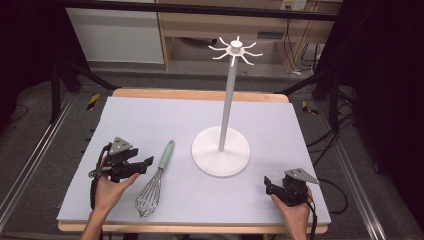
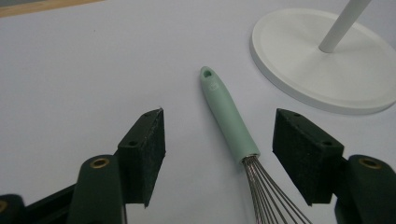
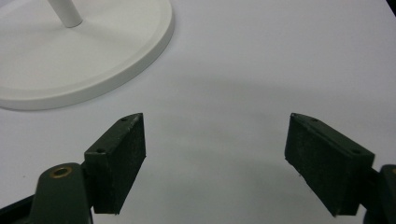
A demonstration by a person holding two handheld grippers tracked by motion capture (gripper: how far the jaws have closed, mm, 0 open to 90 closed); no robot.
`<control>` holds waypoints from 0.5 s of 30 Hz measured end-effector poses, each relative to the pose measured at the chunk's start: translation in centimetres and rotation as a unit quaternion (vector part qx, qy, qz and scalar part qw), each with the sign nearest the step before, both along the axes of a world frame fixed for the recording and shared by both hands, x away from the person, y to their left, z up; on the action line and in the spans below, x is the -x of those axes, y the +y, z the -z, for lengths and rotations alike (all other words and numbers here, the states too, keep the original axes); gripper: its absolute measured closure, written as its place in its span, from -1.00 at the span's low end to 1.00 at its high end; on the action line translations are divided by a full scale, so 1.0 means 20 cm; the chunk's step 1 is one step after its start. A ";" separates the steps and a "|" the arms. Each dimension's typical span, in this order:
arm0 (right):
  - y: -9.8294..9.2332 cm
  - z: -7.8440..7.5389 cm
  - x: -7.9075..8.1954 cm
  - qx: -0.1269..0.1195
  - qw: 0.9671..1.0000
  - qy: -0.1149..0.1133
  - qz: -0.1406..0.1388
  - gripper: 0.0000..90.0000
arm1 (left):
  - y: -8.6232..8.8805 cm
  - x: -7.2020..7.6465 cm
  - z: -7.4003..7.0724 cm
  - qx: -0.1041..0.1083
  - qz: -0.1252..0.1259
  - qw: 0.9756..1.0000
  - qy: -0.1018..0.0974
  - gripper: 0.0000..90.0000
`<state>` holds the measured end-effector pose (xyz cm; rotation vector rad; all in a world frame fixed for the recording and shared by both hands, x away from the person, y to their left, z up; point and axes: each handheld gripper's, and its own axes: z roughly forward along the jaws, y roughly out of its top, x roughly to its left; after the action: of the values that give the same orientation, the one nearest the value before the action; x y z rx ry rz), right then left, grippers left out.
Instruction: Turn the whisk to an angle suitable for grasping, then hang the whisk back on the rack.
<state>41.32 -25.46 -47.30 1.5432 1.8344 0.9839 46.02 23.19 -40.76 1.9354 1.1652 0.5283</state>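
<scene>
Lying on the mat (image 1: 150, 115), the whisk (image 2: 231, 119) sits between the gaping, empty left tongs (image 2: 219, 140) (right tongs (image 3: 215, 144) likewise parted, empty).

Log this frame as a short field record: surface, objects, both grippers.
surface: grey mat on a wooden table
whisk: lies flat, mint handle pointing toward the far edge, wires toward the person
stand: white, round base, upright pole, hooks on top, nothing hung
left gripper: open, beside the whisk handle, not touching
right gripper: open, nothing between its jaws, near the stand base
</scene>
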 end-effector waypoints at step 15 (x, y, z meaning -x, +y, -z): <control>0.00 0.00 0.00 -0.004 1.000 0.004 -0.002 -0.54 | -0.07 -0.07 -0.06 -0.011 0.014 1.000 0.004 -0.24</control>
<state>41.41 -25.51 -47.29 1.5504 1.8415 0.9905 47.47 21.69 -39.56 1.9713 1.1404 0.5211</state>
